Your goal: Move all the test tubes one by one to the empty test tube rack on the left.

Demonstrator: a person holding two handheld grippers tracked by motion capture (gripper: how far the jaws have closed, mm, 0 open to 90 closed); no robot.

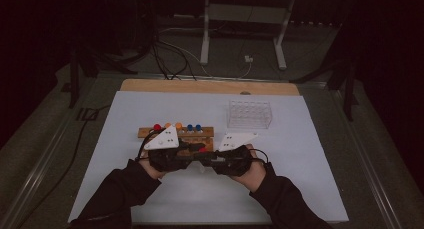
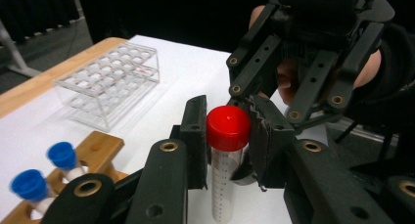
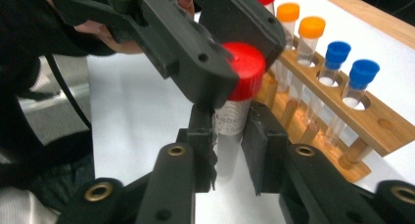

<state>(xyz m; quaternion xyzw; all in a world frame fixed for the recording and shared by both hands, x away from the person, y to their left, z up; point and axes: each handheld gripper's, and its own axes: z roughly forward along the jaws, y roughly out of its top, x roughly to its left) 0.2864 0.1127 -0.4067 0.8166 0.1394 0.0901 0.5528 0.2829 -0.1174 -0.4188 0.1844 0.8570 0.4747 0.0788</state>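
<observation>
A white table sheet (image 1: pixel 125 189) fills mid-frame. Both hands meet low-centre, gripper tips facing: the left gripper (image 2: pixel 227 136) clamps the red-capped tube's (image 2: pixel 227 150) cap, the right gripper (image 3: pixel 230 136) clamps its body. In the wooden rack (image 3: pixel 386 123): one red, two orange, two blue tubes.

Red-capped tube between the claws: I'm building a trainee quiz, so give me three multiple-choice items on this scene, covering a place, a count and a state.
1. In the high view, the clear rack sits
A. left of the wooden rack
B. right of it
C. on top of it

2. Blue-capped tubes in the wooden rack:
A. one
B. four
C. two

3. The red-capped tube between the claws is
A. gripped by both claws
B. lying on the table
C. standing in the clear rack

Answers: B, as the clear rack stands apart on the right; C, as two blue caps stand side by side; A, as the left claw clamps its cap and the right claw its body.
</observation>
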